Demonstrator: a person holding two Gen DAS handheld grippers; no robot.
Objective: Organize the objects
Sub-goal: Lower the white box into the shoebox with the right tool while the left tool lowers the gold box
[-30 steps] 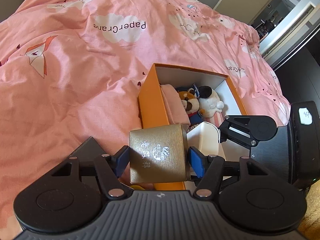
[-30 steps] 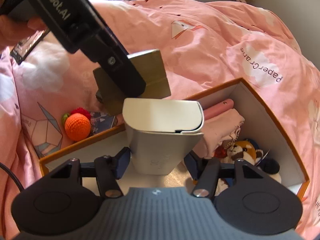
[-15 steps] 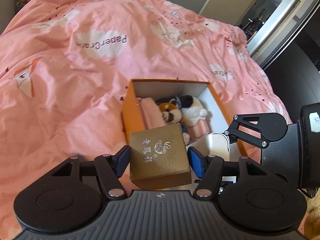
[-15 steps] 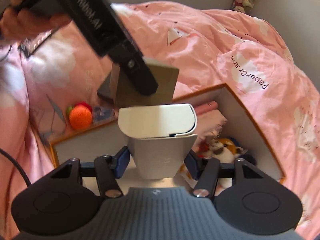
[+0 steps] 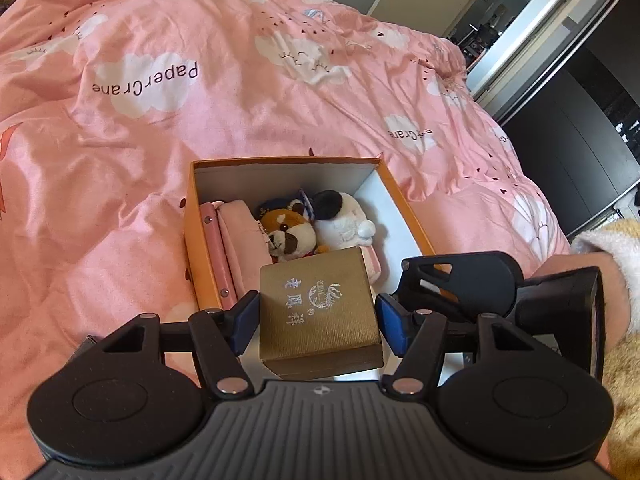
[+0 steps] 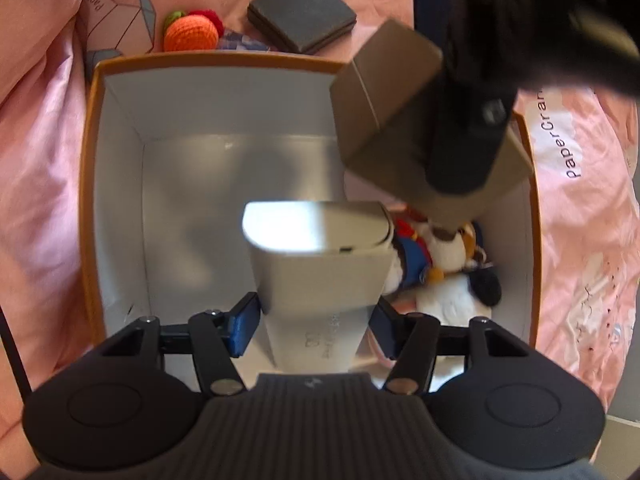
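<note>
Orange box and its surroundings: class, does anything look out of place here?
Yes. A crocheted orange ball and a dark flat case lie on the pink duvet outside the orange box, while half its floor is bare.

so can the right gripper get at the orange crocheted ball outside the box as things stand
Probably not: the right gripper is shut on a white case, and the orange box's wall stands before the orange crocheted ball.

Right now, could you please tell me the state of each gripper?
Left gripper: closed on the gold box.
Right gripper: closed on the white case.
</note>
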